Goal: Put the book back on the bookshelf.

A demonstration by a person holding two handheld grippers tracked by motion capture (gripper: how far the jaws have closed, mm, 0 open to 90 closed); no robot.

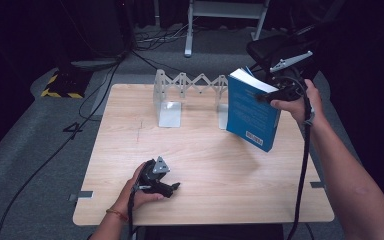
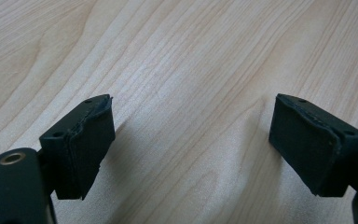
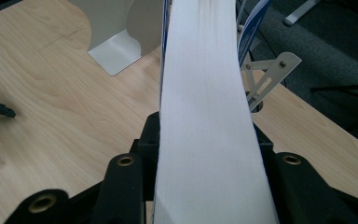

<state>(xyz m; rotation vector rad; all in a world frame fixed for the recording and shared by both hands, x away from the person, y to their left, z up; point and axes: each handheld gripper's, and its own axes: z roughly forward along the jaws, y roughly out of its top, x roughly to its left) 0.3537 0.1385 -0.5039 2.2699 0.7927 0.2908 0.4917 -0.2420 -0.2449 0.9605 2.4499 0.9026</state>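
Blue book [image 1: 252, 114] held clear of the worktop [image 1: 205, 165] by the right hand-held gripper [image 1: 272, 96].

The book hangs tilted above the worktop's far right area, just in front of the right end of the white expanding book rack [image 1: 190, 92]; its white page edge [image 3: 207, 116] runs up between the jaws in the right gripper view, both jaws clamped on the covers. The left hand-held gripper [image 1: 172, 187] rests near the worktop's front edge, well apart from the book, jaws spread wide with only bare wood between its pads [image 2: 86, 144].
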